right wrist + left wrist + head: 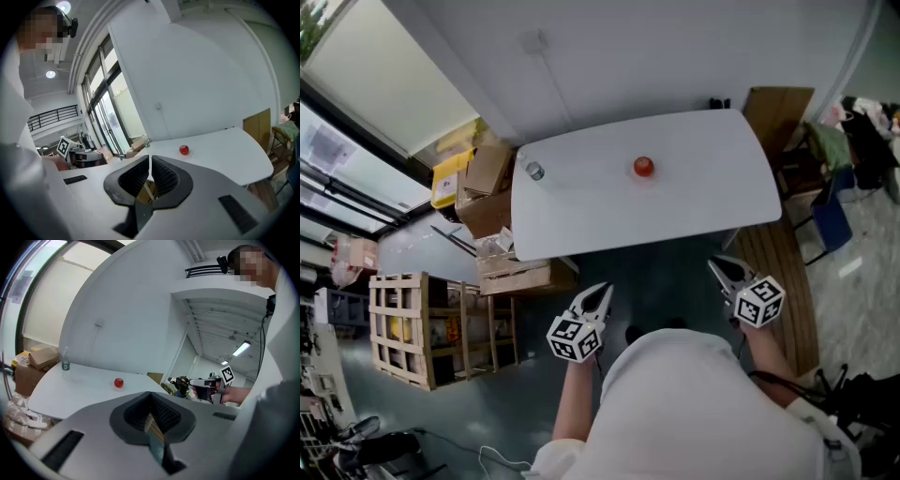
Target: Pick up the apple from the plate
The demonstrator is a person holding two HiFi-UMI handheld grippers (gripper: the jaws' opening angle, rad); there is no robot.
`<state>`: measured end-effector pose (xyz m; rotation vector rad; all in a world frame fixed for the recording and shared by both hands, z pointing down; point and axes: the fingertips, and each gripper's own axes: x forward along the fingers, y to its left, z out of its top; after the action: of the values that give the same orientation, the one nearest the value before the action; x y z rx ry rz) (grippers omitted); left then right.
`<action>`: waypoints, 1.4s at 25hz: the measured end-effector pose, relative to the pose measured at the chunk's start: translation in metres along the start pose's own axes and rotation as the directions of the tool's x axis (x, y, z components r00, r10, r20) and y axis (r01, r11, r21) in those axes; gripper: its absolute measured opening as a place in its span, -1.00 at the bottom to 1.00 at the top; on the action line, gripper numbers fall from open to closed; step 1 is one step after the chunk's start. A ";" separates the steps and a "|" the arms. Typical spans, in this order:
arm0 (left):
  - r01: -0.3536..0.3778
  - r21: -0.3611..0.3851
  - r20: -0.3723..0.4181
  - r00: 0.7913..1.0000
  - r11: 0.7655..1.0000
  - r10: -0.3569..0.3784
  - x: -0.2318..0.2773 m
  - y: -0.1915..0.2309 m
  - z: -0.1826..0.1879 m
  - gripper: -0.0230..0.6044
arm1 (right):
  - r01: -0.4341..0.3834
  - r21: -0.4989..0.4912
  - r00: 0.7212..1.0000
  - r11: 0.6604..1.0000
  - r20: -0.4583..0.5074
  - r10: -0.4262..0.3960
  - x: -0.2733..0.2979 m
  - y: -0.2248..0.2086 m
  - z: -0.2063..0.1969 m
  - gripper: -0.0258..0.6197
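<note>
A red apple (643, 167) sits on a small pale plate (644, 176) near the middle of the white table (703, 187). Both grippers hover short of the table's near edge, well away from the apple. My left gripper (602, 292) is shut with nothing in it, and my right gripper (718, 266) is also shut and empty. In the left gripper view the apple (118, 382) lies far ahead, left of the closed jaws (151, 394). In the right gripper view the apple (183, 149) lies ahead, right of the closed jaws (149, 158).
A small water bottle (533, 171) stands at the table's left end. Cardboard boxes (486, 192) and a wooden crate (412, 328) crowd the floor to the left. A brown board (776, 111) and cluttered chairs (830, 187) stand to the right.
</note>
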<state>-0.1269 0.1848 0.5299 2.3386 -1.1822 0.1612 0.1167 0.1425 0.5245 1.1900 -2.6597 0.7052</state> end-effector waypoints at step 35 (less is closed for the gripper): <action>-0.091 -0.036 0.047 0.995 0.995 0.093 0.039 -0.051 -0.017 -0.92 | -0.133 0.017 0.990 0.991 -0.051 0.134 -0.028 -0.038 -0.008 -0.78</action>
<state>-0.0609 0.1903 0.5370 2.2716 -1.3066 0.1162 0.1628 0.1427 0.5361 0.9889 -2.7146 0.7647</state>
